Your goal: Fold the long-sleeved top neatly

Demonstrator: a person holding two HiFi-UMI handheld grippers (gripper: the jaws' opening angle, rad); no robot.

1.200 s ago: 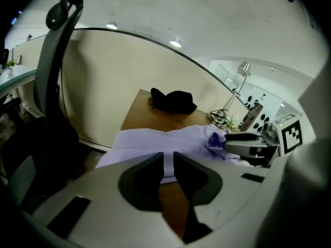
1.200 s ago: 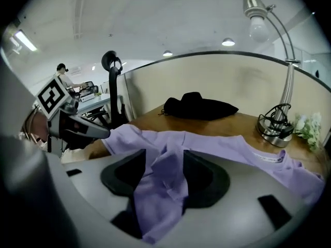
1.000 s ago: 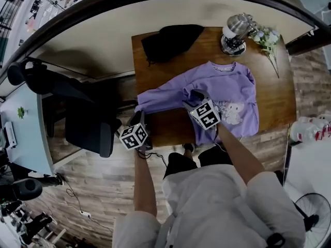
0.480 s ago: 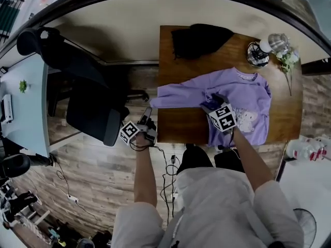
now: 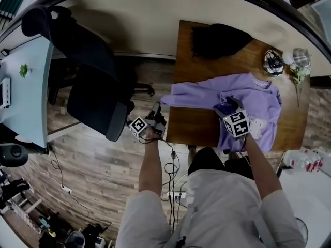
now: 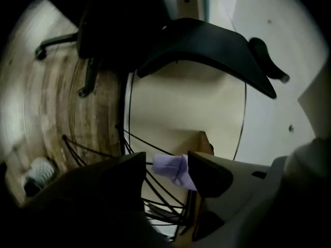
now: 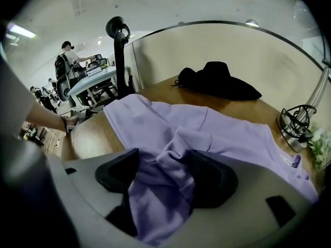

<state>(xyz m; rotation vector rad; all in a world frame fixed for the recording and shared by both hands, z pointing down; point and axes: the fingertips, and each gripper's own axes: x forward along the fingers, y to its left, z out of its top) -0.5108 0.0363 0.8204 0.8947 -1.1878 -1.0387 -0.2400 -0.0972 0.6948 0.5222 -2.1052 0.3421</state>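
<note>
A purple long-sleeved top (image 5: 253,94) lies spread on the wooden table (image 5: 194,130), with one sleeve (image 5: 189,93) stretched to the table's left edge. Its end (image 6: 173,168) shows far off between the jaws in the left gripper view. My left gripper (image 5: 157,117) hangs beside that edge, off the table, jaws opening with nothing held. My right gripper (image 5: 225,102) is low over the top's middle. A bunched ribbed cuff (image 7: 178,164) lies between its jaws, which are opening wide and do not clamp it.
A black garment (image 5: 217,39) lies at the table's far side. A wire stand (image 5: 272,62) and flowers (image 5: 300,74) sit at the far right corner. A black office chair (image 5: 88,87) stands left of the table. Cables (image 5: 170,164) trail on the wooden floor.
My left gripper has dropped beside the table's left edge and rolled over, its jaws now apart. The right gripper stays over the top. The head view has swung left.
</note>
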